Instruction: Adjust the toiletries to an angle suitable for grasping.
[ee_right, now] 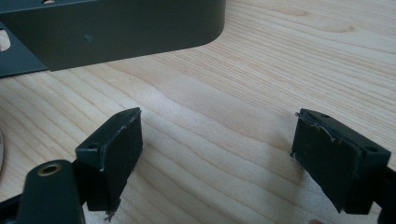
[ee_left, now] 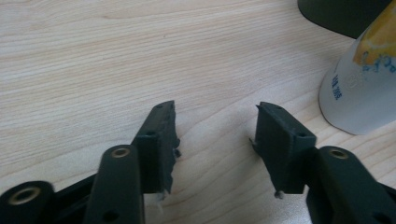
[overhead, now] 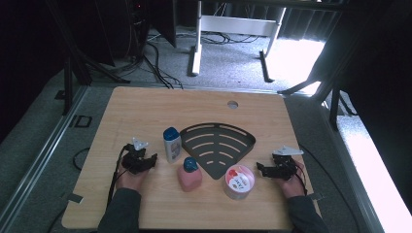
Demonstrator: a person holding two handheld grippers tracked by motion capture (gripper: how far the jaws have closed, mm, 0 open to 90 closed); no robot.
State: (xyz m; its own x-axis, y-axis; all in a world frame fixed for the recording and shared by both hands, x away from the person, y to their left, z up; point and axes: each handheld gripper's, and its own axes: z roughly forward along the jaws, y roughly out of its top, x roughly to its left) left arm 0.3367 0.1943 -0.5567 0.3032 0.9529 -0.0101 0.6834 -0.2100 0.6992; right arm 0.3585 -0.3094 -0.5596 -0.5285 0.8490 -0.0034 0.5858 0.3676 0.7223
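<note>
Pale wood table (overhead: pixel 145 111), dark slotted fan-shaped tray (overhead: pixel 217 143)

The upright white bottle with a blue cap (overhead: pixel 172 143) carries blue lettering and an orange patch; the pink bottle with a teal cap (overhead: pixel 189 175) is plain; the round tub (overhead: pixel 239 181) has a white-and-pink lid.
</note>
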